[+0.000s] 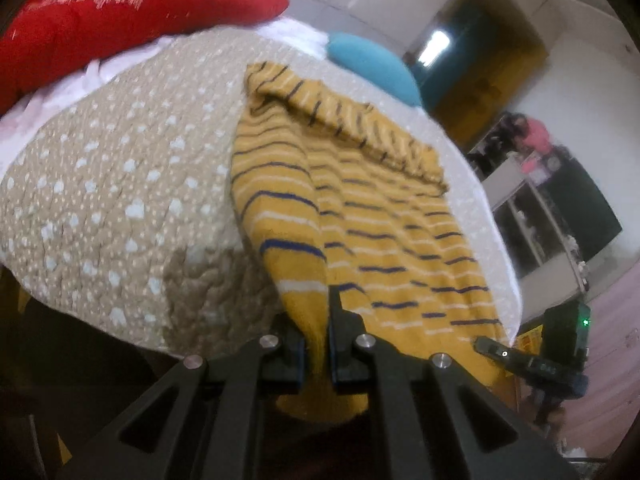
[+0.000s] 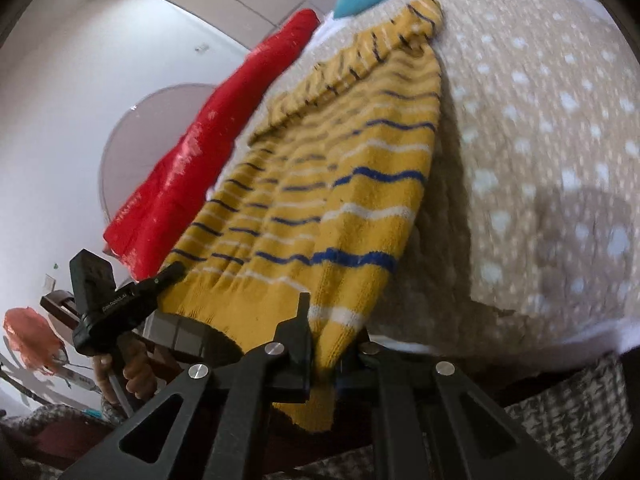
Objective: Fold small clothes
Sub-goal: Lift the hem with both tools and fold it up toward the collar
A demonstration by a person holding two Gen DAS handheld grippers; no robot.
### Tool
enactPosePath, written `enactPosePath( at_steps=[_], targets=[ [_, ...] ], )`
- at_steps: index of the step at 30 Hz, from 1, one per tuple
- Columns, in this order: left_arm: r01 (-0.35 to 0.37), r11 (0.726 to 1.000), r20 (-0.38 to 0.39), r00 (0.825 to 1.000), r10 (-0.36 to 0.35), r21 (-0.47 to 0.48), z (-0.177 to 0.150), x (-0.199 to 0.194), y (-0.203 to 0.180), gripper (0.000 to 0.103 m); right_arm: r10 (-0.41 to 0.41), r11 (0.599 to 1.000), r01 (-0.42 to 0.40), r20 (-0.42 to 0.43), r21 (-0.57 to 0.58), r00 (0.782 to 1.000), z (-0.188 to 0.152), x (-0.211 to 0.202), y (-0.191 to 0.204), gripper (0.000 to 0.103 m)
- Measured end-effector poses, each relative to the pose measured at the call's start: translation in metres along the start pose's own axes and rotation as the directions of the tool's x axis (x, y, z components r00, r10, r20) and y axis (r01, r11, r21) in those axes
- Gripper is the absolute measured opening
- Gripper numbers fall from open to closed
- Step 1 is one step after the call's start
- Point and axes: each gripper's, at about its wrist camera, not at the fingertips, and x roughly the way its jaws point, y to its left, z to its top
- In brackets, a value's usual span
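The left gripper (image 1: 316, 344) reaches forward at the near edge of the bed, its two fingers pinched together on the near hem of the one yellow striped sweater (image 1: 360, 208). The right gripper (image 2: 324, 344) is posed the same way at the hem's other corner, its jaws clamped on the knit, a flap of which hangs down below the fingers. Each gripper shows in the other's view, off to the side and low; the person's hand (image 2: 132, 372) grips the left one's handle. The sweater lies stretched ahead of both grippers on a tan quilt (image 1: 120, 184) with pale spots. Beyond the sweater's far end (its collar side, as far as the blur allows) lie two cushions: one red pillow (image 1: 120, 20), one teal pillow (image 1: 372, 68).
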Motion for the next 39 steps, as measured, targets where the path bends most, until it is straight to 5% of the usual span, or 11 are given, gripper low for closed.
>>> enactPosePath(
  at_steps=[13, 23, 32, 39],
  targets=[
    [-0.018, 0.999, 0.108, 0.994, 0.013, 0.050, 0.095, 0.005, -0.024, 0.008, -0.027, 0.987, 0.048, 0.136, -0.155, 0.990, 0.102, -0.004, 0.050, 0.009],
    [-0.026, 0.999, 0.133, 0.991, 0.022, 0.025, 0.185, 0.039, -0.037, 0.008, -0.067, 0.984, 0.101, 0.226, -0.147, 0.972, 0.198, -0.002, 0.063, 0.009],
    [-0.079, 0.997, 0.098, 0.992, 0.078, 0.007, 0.243, 0.089, -0.037, 0.008, -0.112, 0.989, 0.129, 0.194, -0.075, 0.975, 0.266, 0.031, 0.045, 0.009],
    [-0.100, 0.994, -0.004, 0.995, 0.100, -0.048, 0.287, 0.156, -0.017, 0.009, -0.145, 0.989, 0.146, 0.121, 0.001, 0.982, 0.314, 0.081, 0.006, 0.010]
  ],
)
